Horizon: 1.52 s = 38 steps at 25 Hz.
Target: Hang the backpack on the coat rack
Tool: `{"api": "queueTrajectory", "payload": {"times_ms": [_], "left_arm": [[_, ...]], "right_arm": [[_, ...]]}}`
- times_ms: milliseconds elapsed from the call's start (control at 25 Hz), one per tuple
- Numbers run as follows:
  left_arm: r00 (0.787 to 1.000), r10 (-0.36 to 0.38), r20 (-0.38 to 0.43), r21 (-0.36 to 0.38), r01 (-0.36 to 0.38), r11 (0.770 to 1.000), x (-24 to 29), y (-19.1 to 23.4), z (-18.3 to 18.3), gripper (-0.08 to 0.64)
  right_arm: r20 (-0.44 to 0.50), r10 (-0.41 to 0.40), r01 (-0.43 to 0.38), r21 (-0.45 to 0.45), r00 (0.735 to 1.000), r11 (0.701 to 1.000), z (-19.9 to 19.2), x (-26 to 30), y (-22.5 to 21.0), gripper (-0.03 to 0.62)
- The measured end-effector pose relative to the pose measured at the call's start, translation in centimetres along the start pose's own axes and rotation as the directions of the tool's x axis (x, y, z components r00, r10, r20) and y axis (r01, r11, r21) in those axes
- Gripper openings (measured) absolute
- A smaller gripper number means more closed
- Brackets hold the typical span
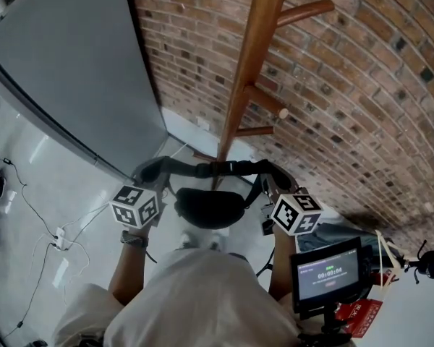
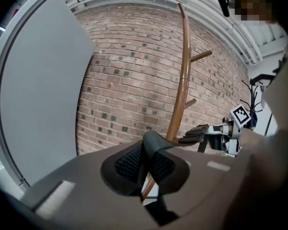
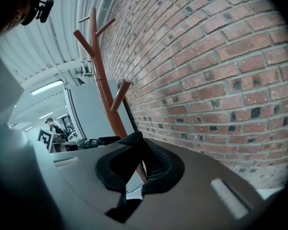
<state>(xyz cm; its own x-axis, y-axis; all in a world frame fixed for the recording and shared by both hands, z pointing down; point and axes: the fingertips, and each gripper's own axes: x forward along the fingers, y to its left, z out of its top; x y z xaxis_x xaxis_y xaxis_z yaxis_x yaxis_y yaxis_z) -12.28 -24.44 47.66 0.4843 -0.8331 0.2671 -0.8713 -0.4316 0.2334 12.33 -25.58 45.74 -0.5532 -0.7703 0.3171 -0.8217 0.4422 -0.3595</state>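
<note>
We see the left claw (image 2: 146,176) pressed together on a black padded strap (image 2: 151,150). The mesh side of the strap bulges out around the jaws. The right claw (image 3: 139,174) pinches the same kind of strap (image 3: 129,152) in the same way. In the head view the strap (image 1: 210,168) runs as a dark band from the left claw (image 1: 150,173) across to the right claw (image 1: 275,179). The backpack (image 1: 210,208) hangs under this band, between the two claws and a little nearer to the person, clear of the floor.

Just beyond the claws stands the coat rack (image 1: 249,63), with its wooden pole rising in front of the middle of the strap. One short peg (image 1: 267,103) sticks out above the claws and to the right of the pole. A longer peg (image 1: 304,11) is higher up on the same side. Behind the rack is the brick wall (image 1: 362,85).

We judge that the step in hand is carrying: the backpack is lifted and brought to the rack, but not yet hung. The next move asks both claws to rise together until the strap is above the tip of the lower peg. Then we must pass the strap over the peg and lower it. The claws should spread only when the peg carries the weight. The strap should stay taut and open, or it may miss the peg.
</note>
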Motion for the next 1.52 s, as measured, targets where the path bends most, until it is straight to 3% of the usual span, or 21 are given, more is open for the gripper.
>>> {"api": "queueTrajectory", "payload": {"times_ms": [360, 680, 1160, 1520], "left_arm": [[0.997, -0.037, -0.062, -0.01, 0.037, 0.999, 1.0, 0.0, -2.5, 0.003], [0.981, -0.089, -0.174, -0.014, 0.088, 0.996, 1.7, -1.9, -7.4, 0.005], [0.948, -0.159, -0.276, -0.023, 0.159, 0.987, 3.2, -4.1, -12.0, 0.005], [0.935, -0.184, -0.304, -0.031, 0.183, 0.983, 4.7, -5.0, -13.5, 0.005]], "right_arm": [[-0.046, -0.05, 0.052, 0.029, 0.998, 0.998, -2.2, 1.2, -1.3, 0.006], [-0.12, -0.066, 0.075, 0.066, 0.991, 0.995, -5.9, 1.9, -1.4, 0.006], [-0.221, -0.043, 0.057, 0.054, 0.974, 0.997, -10.0, 3.6, -0.4, 0.008], [-0.269, -0.021, 0.03, 0.029, 0.963, 0.999, -11.4, 5.3, 0.0, 0.008]]}}
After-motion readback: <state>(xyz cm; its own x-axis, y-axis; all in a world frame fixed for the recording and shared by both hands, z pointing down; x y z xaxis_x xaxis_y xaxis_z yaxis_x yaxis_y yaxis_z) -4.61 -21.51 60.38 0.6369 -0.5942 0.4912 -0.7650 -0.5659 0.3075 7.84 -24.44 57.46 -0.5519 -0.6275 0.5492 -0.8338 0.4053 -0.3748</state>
